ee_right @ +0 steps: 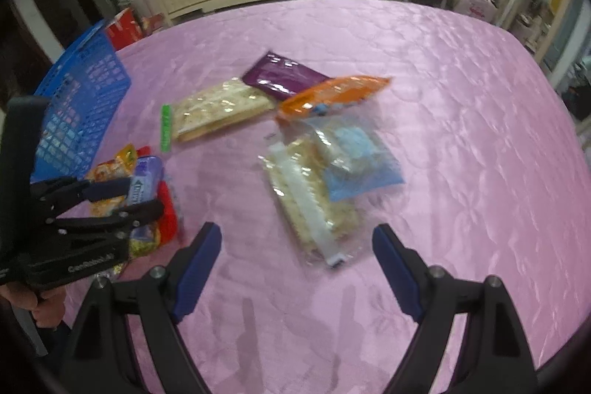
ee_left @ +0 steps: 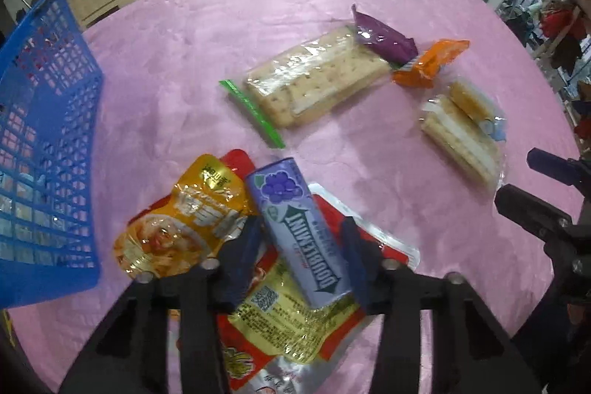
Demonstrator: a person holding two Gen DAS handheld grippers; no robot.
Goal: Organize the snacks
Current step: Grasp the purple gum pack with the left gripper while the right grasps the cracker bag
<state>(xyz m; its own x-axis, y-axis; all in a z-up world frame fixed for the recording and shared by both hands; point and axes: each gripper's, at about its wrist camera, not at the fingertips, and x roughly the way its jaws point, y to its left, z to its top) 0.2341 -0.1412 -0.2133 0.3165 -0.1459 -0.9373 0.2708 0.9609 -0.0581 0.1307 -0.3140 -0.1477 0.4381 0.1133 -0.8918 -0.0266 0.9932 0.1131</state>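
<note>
Left wrist view: left gripper (ee_left: 301,246) straddling purple Doublemint gum pack (ee_left: 299,235), fingers (ee_left: 242,257) on either side at 6 o'clock of frame, not fully pressed — small gap on right side, contact on left unclear; reads as spread around pack, not clamped. Gum pack lying tilted on top of red-and-yellow snack bag (ee_left: 284,316), just beside yellow pouch (ee_left: 177,220) at 9 o'clock of pack. Blue mesh basket (ee_left: 40,150) at 9 o'clock, near pouch, not touching. Cracker bag with green zip strip (ee_left: 310,80) at 12 o'clock of gripper, well apart. Purple packet (ee_left: 382,36) resting on cracker bag's far corner, orange packet (ee_left: 428,61) touching purple one. Clear wafer bag (ee_left: 465,132) at 2 o'clock. All on pink tablecloth (ee_left: 184,61).

Right wrist view: right gripper (ee_right: 297,264) wide open, holding nothing, hovering over pink tablecloth (ee_right: 461,98). Clear wafer bag (ee_right: 317,191) at 12 o'clock of right gripper, just ahead of fingertips, between their lines, no contact. Orange packet (ee_right: 332,95) and purple packet (ee_right: 284,76) further out at 12 o'clock. Cracker bag (ee_right: 218,109) at 11 o'clock. Left gripper (ee_right: 144,194) at 9 o'clock, around gum pack (ee_right: 144,183). Blue mesh basket (ee_right: 81,113) at 10 o'clock.
</note>
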